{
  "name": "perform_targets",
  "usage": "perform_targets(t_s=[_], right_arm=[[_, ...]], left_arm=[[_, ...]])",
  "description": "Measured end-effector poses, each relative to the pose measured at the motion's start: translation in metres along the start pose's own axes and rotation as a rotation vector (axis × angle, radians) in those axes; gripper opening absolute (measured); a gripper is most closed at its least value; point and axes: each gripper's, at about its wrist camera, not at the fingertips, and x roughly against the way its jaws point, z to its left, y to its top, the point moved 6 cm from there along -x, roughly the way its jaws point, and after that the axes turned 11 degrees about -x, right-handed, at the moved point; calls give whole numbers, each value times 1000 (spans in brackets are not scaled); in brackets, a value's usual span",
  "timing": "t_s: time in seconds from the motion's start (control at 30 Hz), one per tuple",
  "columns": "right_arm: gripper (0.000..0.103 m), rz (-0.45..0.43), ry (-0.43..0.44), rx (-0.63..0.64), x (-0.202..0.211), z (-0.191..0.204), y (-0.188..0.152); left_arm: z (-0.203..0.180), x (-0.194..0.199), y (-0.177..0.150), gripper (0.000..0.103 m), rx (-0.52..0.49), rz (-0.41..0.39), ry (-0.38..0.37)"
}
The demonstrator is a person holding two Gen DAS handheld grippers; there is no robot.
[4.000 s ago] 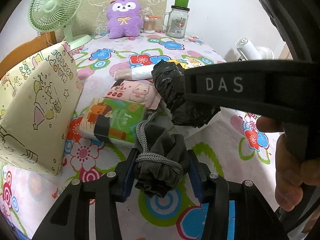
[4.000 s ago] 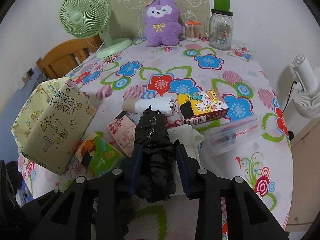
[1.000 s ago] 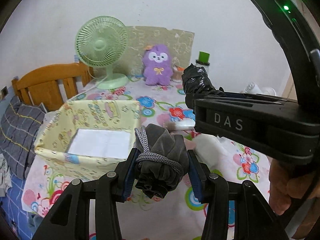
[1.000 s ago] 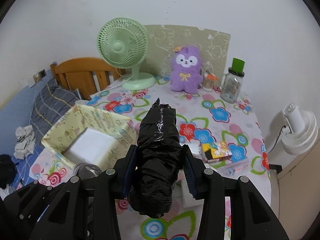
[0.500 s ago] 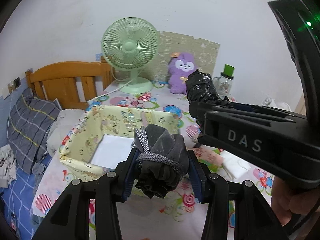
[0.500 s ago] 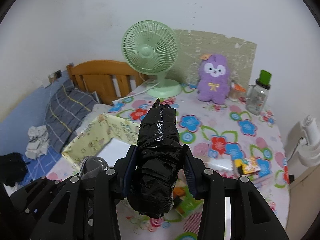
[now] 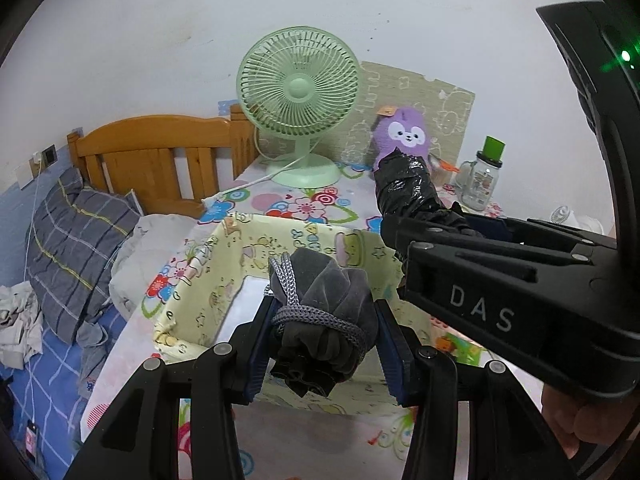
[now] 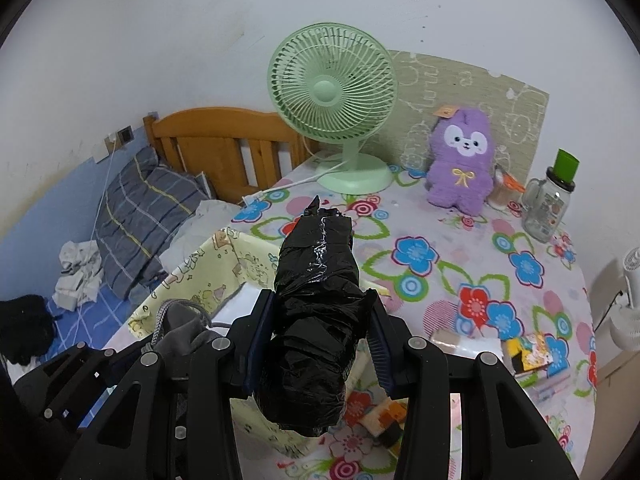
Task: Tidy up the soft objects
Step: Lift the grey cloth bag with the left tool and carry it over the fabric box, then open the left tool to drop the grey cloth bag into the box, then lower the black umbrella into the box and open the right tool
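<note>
Green fan (image 8: pixel 332 92) and purple plush (image 8: pixel 460 160) stand beyond yellow box (image 7: pixel 200 276)

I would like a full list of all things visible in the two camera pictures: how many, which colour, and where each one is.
grey drawstring pouch: 1, grey, held over the storage box
black plastic bundle: 1, black, held above the table
storage box: 1, pale yellow, table's near-left edge
desk fan: 1, light green, back of table
plush toy: 1, purple, right of the fan
jar: 1, clear with green top, back right
tablecloth: 1, white with flowers, on the table
pillow: 1, grey checked, on the bed, left
left gripper: 1, black, shut on the pouch
right gripper: 1, black, shut on the bundle
</note>
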Motion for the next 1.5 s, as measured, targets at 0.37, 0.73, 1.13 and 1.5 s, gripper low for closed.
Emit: perform_targets(t_s=[0.37, 0.73, 1.13, 1.5], right_arm=[[47, 44, 12, 10, -35, 14, 3], [47, 85, 6, 14, -58, 19, -2], [50, 92, -10, 39, -64, 22, -3], [86, 48, -18, 48, -58, 22, 4]], left_arm=[[21, -18, 3, 49, 8, 25, 35], [31, -30, 0, 50, 15, 52, 37], [32, -32, 4, 77, 6, 46, 36], [34, -30, 6, 82, 22, 37, 31]])
